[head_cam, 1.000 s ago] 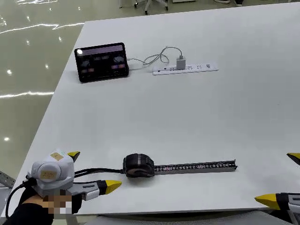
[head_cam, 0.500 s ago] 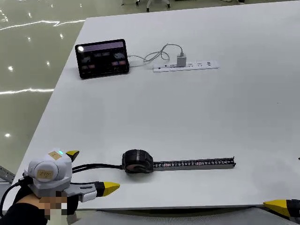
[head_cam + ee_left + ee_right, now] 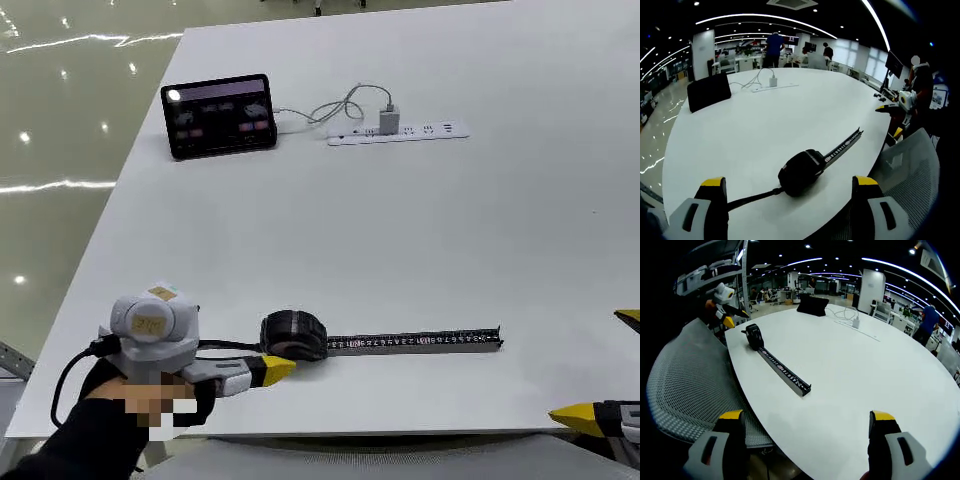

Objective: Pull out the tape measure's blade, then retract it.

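Observation:
A black tape measure lies near the table's front edge, its blade pulled out to the right and flat on the white table. In the left gripper view the case sits just ahead, between the wide-apart jaws of my open left gripper; a black strap trails from it. One yellow left fingertip is close beside the case in the head view. My right gripper is open off the table's front right, away from the blade's end hook.
A black tablet stands at the far left, and a white power strip with a charger and cable lies behind. A grey mesh chair is below the table's front edge. People stand far off in the room.
My left gripper has moved right and forward, so its yellow tip is now beside the tape measure's case. The tape measure and blade lie as before. The right gripper shows slightly more.

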A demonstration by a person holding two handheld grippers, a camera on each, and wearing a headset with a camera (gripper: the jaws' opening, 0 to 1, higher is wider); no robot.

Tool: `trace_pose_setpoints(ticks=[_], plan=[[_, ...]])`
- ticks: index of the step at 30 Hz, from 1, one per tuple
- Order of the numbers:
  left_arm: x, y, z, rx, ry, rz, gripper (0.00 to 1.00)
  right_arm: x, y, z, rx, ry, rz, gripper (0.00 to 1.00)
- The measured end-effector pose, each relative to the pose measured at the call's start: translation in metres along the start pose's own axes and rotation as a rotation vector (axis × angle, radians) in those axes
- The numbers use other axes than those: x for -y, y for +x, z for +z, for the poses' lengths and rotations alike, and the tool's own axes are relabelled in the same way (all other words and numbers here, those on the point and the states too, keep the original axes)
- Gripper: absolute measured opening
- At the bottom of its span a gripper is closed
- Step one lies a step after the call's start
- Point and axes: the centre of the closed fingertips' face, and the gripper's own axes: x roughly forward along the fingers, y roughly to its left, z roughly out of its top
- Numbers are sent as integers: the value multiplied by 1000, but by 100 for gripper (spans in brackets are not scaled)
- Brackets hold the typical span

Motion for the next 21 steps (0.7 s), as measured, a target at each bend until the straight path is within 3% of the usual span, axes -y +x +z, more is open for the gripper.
trace_pose_setpoints(ticks=[4, 6, 9, 11, 13, 15, 21], plan=[[6, 6, 3, -11, -11, 23, 100, 2, 6, 2, -17, -35, 20, 99], [10, 12, 1, -22, -72, 42, 100, 4, 9, 4, -22, -48, 26, 99], [10, 20, -4, -44, -157, 112, 100, 5, 15, 6, -30, -61, 34, 97], [4, 29, -8, -35, -188, 170, 100, 5, 21, 5, -49, -85, 50, 97], [2, 37, -13, -25, -230, 190, 100, 4, 26, 6, -63, -101, 68, 97], [0, 42, -17, -35, -229, 199, 100, 5, 31, 8, -73, -130, 78, 96], [-2, 44, -11, -10, -227, 233, 100, 6, 43, 11, -112, -196, 129, 91]])
